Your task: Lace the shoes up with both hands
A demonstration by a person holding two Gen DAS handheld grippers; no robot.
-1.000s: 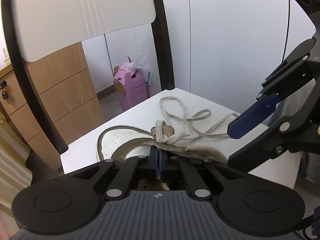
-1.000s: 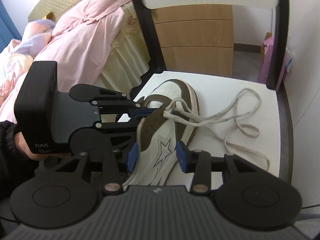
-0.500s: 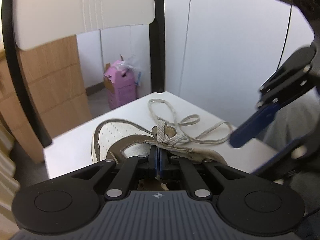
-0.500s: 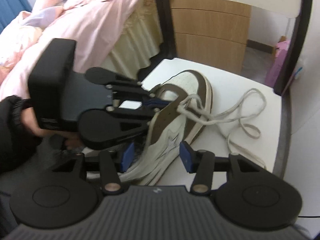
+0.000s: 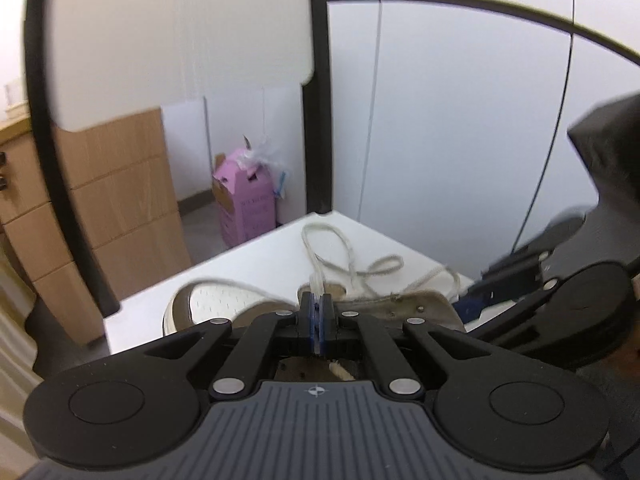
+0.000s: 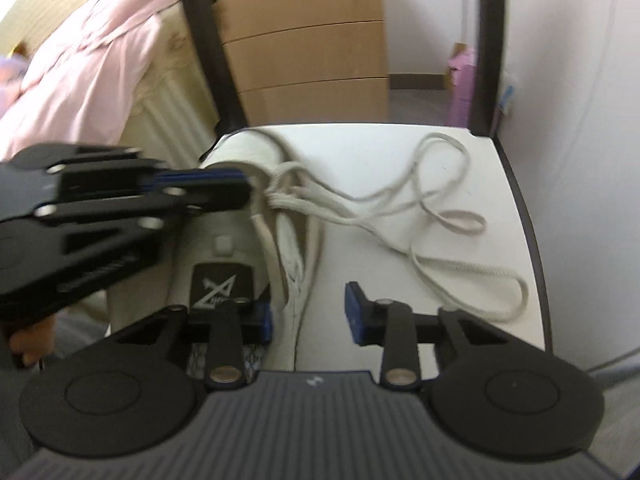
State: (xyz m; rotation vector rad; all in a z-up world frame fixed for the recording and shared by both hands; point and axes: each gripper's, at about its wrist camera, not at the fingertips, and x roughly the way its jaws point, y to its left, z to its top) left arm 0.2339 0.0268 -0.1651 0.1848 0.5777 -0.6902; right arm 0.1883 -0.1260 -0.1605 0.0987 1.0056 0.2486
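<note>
Centre frame, the left gripper (image 5: 319, 322) pinches the shoe's (image 6: 248, 248) lace (image 6: 416, 216); lower frame, the right gripper (image 6: 308, 314) gapes wide.

No wording can be read. The white sneaker's black tongue patch (image 6: 222, 287) bears a star-like logo; print on the far pink carton (image 5: 247, 206) is too blurred.

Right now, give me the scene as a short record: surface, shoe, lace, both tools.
surface: white chair seat
shoe: sneaker lying on the seat, tongue label showing
lace: loose loops trailing across the seat right of the shoe
left tool: shut, pinching a clear strip, apparently the lace tip
right tool: open, straddling the sneaker's side edge, holding nothing
</note>
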